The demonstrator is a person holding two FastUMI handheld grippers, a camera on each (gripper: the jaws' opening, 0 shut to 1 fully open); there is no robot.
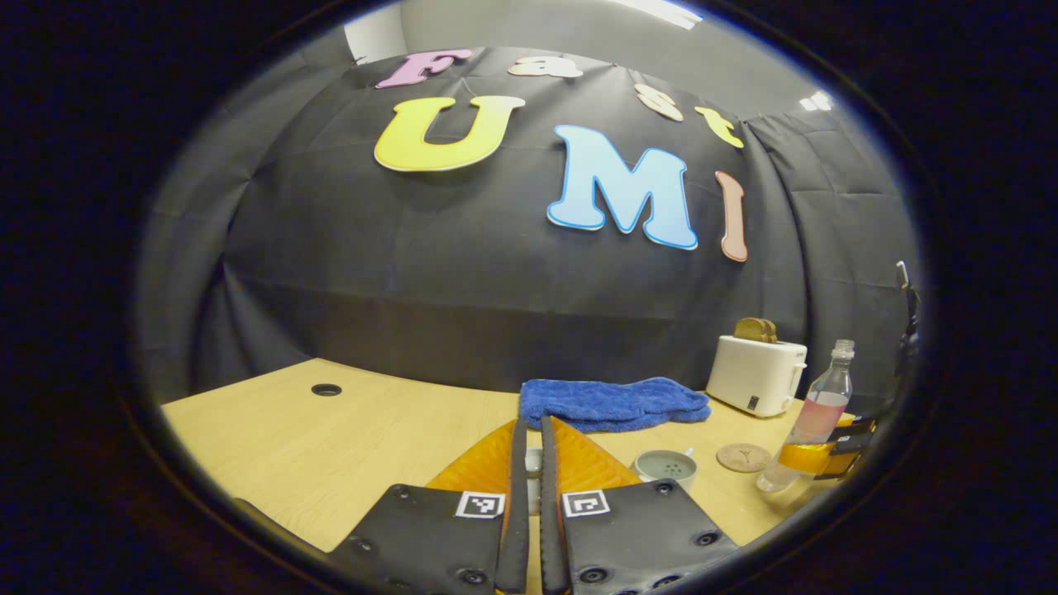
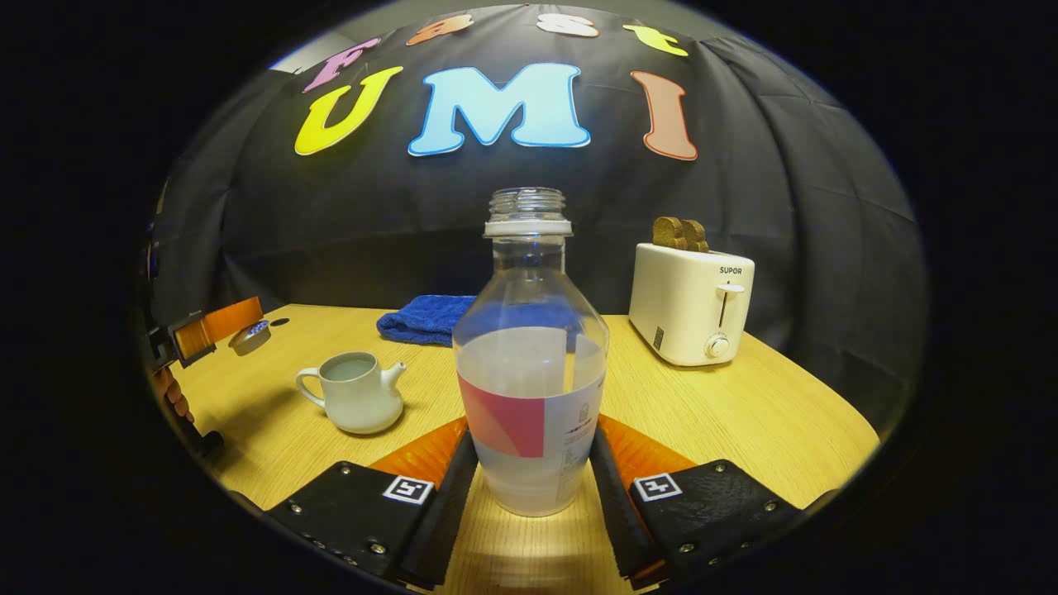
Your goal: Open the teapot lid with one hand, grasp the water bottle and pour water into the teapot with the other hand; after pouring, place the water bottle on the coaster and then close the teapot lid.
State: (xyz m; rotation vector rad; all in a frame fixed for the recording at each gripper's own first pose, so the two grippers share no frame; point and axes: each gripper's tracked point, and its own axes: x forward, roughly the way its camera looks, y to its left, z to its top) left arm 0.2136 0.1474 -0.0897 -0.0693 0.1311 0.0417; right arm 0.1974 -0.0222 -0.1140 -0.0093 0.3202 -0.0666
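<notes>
In the left gripper view my left gripper (image 1: pixel 533 428) is shut on the teapot lid (image 1: pixel 533 473), a pale sliver between its fingers. The right gripper view shows that gripper (image 2: pixel 194 339) at far left, holding the round lid (image 2: pixel 249 337) above the table. The pale teapot (image 2: pixel 357 402) stands open with its strainer holes showing (image 1: pixel 666 465). My right gripper (image 2: pixel 531 442) is shut on the clear, uncapped water bottle (image 2: pixel 529 364), partly filled, its base at the tabletop. From the left, the bottle (image 1: pixel 817 411) leans slightly in the right gripper (image 1: pixel 828 455), just right of the round coaster (image 1: pixel 742 457).
A white toaster (image 2: pixel 691 304) holding bread stands at the back right (image 1: pixel 756 376). A folded blue towel (image 1: pixel 612 402) lies behind the teapot (image 2: pixel 426 318). The wooden table (image 1: pixel 331 446) has a cable hole (image 1: pixel 326 389) at its far left. A hand (image 2: pixel 171 394) grips the left tool.
</notes>
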